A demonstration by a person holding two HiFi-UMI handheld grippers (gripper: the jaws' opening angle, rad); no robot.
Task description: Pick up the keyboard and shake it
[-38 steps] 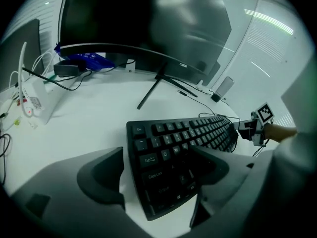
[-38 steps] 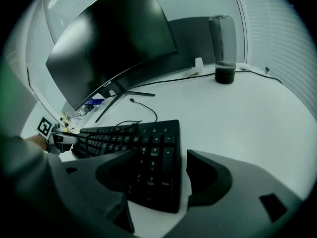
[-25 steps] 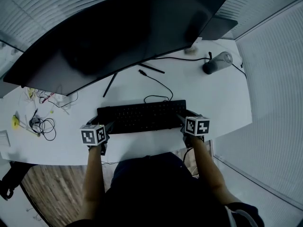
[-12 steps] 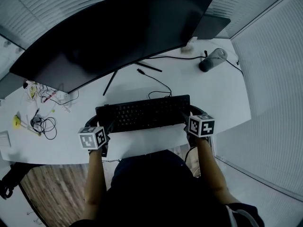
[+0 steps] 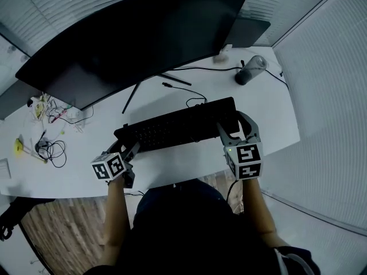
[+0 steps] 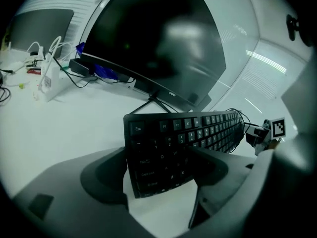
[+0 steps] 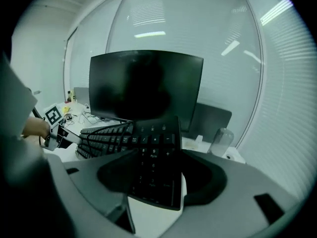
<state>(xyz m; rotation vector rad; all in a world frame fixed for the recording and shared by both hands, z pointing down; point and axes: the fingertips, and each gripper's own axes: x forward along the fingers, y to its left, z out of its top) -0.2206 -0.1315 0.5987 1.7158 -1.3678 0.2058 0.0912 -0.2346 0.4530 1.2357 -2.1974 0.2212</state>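
A black keyboard (image 5: pixel 178 125) is held above the white desk (image 5: pixel 172 171), tilted with its right end raised. My left gripper (image 5: pixel 131 149) is shut on the keyboard's left end (image 6: pixel 158 155), by the Esc key. My right gripper (image 5: pixel 236 128) is shut on the number-pad end (image 7: pixel 156 167). A thin black cable (image 5: pixel 189 93) trails from the keyboard's back edge across the desk.
A large curved black monitor (image 5: pixel 137 33) stands behind the keyboard on thin legs. A grey bottle (image 5: pixel 250 70) lies at the desk's back right. Tangled cables and small items (image 5: pixel 49 136) sit at the left. Window blinds (image 5: pixel 327 107) border the right.
The keyboard has lifted off the desk and tilted, its right end rising and moving away. My right gripper rose with it; the left gripper stayed low.
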